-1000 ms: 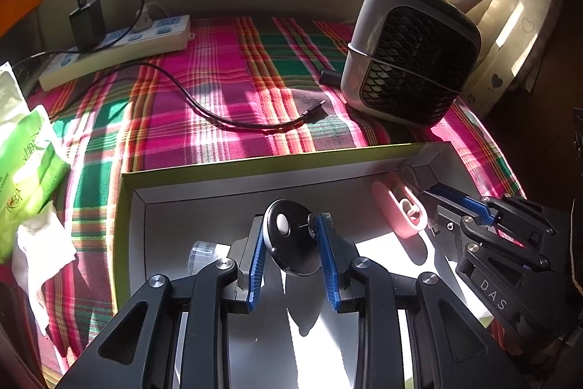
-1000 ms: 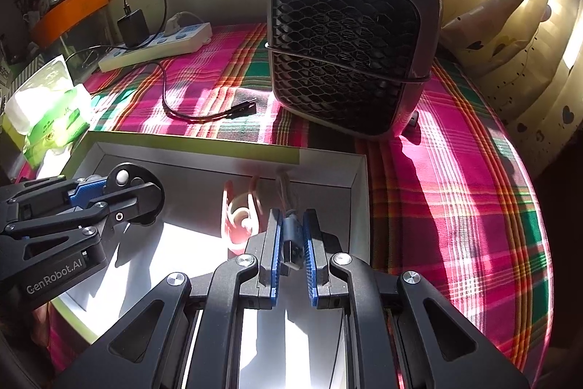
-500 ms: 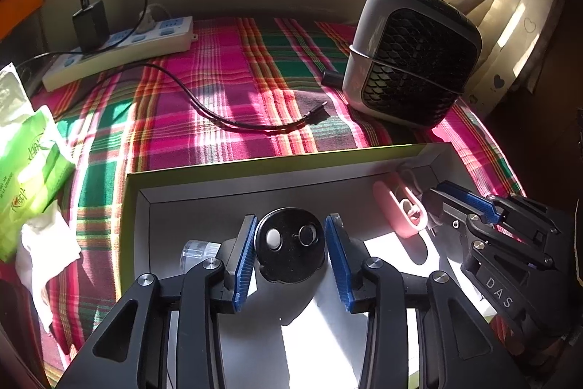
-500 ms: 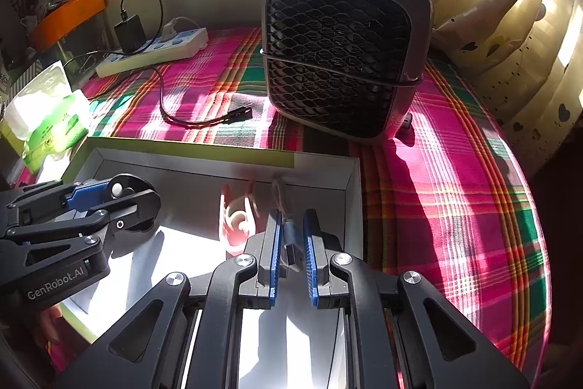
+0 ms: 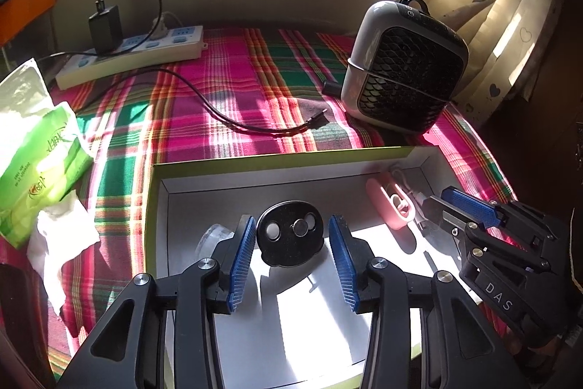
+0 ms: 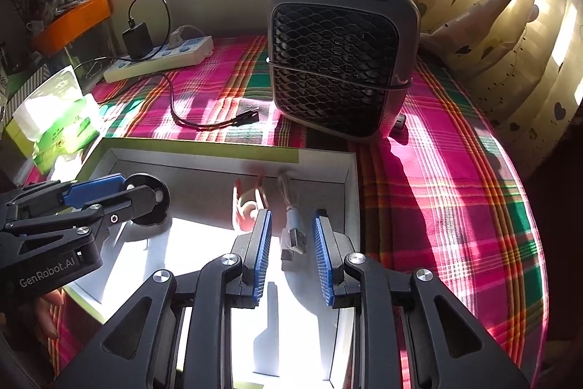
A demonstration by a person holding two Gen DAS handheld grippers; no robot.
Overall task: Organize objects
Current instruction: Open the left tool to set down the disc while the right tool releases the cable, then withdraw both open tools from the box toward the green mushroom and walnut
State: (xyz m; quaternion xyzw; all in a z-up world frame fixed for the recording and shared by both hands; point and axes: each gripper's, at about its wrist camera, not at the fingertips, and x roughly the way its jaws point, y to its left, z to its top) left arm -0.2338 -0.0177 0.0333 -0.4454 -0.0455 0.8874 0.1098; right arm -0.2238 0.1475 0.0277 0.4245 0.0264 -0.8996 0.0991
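Observation:
A shallow white box with a green rim (image 5: 277, 160) (image 6: 204, 148) lies on the plaid cloth. Inside it, a black oval disc (image 5: 290, 238) (image 6: 151, 203) lies flat between the blue pads of my left gripper (image 5: 291, 236), whose jaws are opening and stand clear of it. My right gripper (image 6: 291, 232) (image 5: 437, 206) is opening too; a grey USB plug with its cable (image 6: 293, 236) lies between its pads, not pressed. A pink oval object (image 5: 390, 206) (image 6: 247, 206) rests between the two grippers. A clear round piece (image 5: 215, 236) shows behind the left finger.
A grey fan heater (image 5: 404, 68) (image 6: 339, 57) stands behind the box at right. A white power strip (image 5: 131, 57) with a black charger and a loose black cable (image 5: 255, 123) lies at the back left. A green tissue pack (image 5: 40, 155) and crumpled tissue sit left.
Both grippers have opened. The left let go of the black disc, which now lies flat in the box. The right's pads have parted from the USB plug.

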